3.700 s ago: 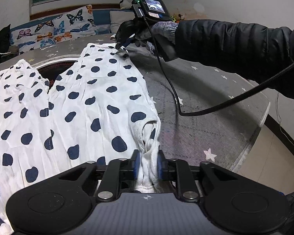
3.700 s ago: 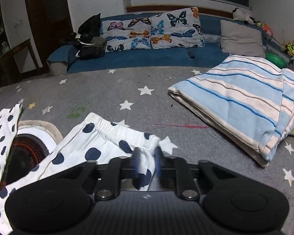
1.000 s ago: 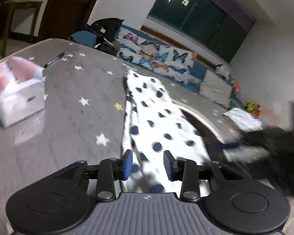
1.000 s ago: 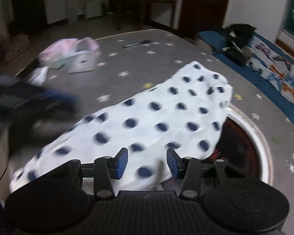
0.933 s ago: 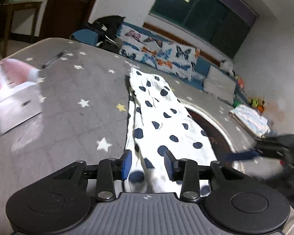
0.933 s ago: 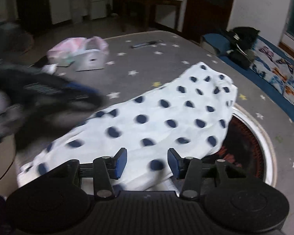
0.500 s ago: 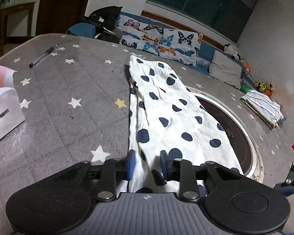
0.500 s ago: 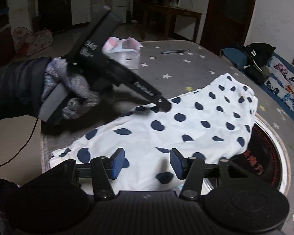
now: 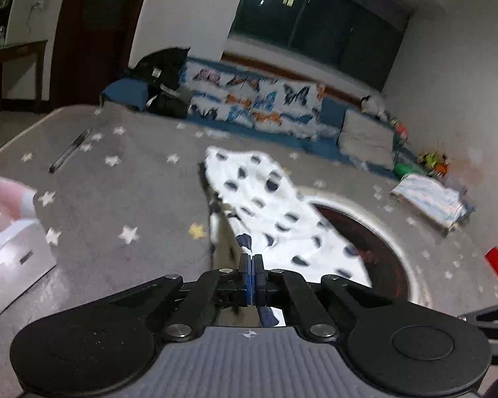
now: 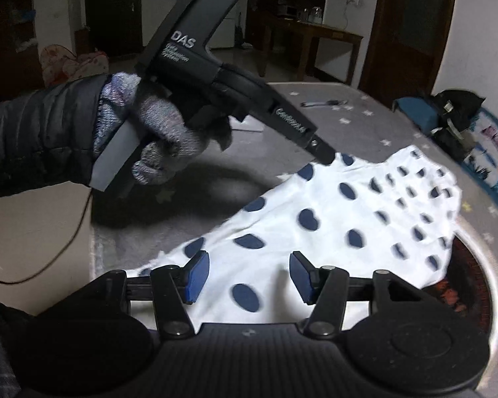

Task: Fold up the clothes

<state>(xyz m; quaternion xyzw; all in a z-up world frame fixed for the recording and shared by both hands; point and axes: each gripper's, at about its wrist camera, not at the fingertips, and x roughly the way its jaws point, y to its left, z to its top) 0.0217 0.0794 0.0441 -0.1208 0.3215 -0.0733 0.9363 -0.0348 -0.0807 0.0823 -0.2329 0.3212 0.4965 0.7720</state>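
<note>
Over on the left side, the left claw (image 9: 252, 277) has just snapped shut — half a second back its blue pads were only straddling the hem, and now they are pressed tight together with a pinch of the polka-dot garment (image 9: 275, 212) caught between them. From the right wrist view you can see that same claw (image 10: 325, 157) coming in at a slant, its tip buried in the far edge of the cloth, the gloved left hand (image 10: 156, 139) wrapped round the handle. The fabric already rises a little toward the pinch, so the lift looks to be starting.

Moving across, the garment itself lies long and doubled on the grey star-print table (image 9: 132, 199), one side draped over the dark round inset (image 9: 375, 242) with its pale rim.

On the right, the right claw (image 10: 247, 277) hangs wide open over the near edge of the cloth (image 10: 332, 232), blue pads (image 10: 197, 275) well apart, gripping nothing. It has held that open pose for the last second while the left one did the closing.

My read: one corner is secured, the other is not. The next fold cannot go cleanly until the right side pinches its own edge, otherwise the cloth will drag and skew.
</note>
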